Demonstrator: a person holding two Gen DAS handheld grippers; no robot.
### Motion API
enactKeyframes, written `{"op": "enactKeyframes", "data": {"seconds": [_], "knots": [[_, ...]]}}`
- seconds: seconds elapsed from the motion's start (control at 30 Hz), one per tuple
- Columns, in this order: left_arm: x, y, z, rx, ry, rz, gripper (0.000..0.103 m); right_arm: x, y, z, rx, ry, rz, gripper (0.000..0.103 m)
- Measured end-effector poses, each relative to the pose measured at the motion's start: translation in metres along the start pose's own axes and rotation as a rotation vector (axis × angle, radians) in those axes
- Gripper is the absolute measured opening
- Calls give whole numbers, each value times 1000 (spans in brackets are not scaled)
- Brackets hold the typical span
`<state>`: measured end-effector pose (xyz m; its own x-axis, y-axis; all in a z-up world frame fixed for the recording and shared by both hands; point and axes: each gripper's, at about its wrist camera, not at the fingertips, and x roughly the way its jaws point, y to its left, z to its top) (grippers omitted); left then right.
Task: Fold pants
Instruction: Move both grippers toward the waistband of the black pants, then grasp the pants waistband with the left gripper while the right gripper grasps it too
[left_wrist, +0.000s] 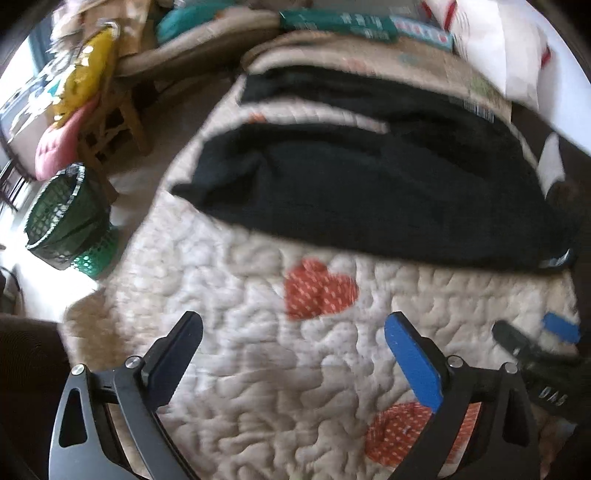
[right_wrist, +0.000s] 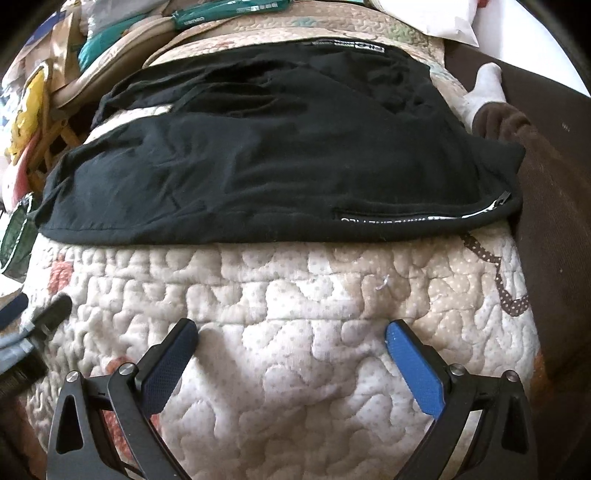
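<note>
**Black pants spread on the quilt, both claws wide and empty**

From the left wrist view, the left claw (left_wrist: 293, 332) hangs over the quilt (left_wrist: 236, 295) with its fingers spread wide and nothing between them. Below and ahead of it sits a red heart patch (left_wrist: 319, 291), and a second red patch (left_wrist: 402, 432) shows partly behind the blue finger pad (left_wrist: 413, 362). The black pants (left_wrist: 369, 184) lie flat farther up the quilt, well apart from the fingertips, with the two legs reaching toward the left and a strip of quilt showing between them. This view is smeared, so the fabric's folds are hard to read. Off the quilt's left edge stands a green mesh basket (left_wrist: 70, 218), and at the right edge the tips of the right claw (left_wrist: 535, 336) come into frame.

From the right wrist view, the right claw (right_wrist: 291, 336) is likewise spread wide and empty, low above the quilt (right_wrist: 295, 302). The pants (right_wrist: 280, 155) stretch across the whole width ahead, near edge toward the claw, with a zipped pocket (right_wrist: 424, 214) and white lettering along that edge on the right. A white sock (right_wrist: 484, 88) lies just past the pants' right end, beside something brown. The left claw's tips (right_wrist: 37, 310) show at the far left.
</note>
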<state>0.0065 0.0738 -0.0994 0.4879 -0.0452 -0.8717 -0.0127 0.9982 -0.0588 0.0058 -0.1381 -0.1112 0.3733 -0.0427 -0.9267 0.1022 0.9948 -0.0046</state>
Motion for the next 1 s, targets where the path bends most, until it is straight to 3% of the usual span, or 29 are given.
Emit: {"op": "enactKeyframes", "data": {"seconds": [0.2,0.33,0.43,0.53,0.7,0.87,1.0], "knots": [[-77,19,20,-17,-158,-5,99,-52,4,4,-11,-191,70,103],[-101,25,44,-22,-214,-20,99,-79,6,9,-10,-307,86,103],[-108,23,55,-9,-250,-20,99,-86,3,15,11,-337,70,103],[-112,25,60,13,-259,-54,99,-89,-1,28,28,-304,110,103],[-96,32,94,49,-237,-108,99,-102,-13,62,3,-282,163,103],[-46,47,159,21,-175,-178,97,-102,-41,127,-43,-222,200,103],[8,63,207,-31,-98,-221,69,-80,-65,187,-102,-208,137,102]]}}
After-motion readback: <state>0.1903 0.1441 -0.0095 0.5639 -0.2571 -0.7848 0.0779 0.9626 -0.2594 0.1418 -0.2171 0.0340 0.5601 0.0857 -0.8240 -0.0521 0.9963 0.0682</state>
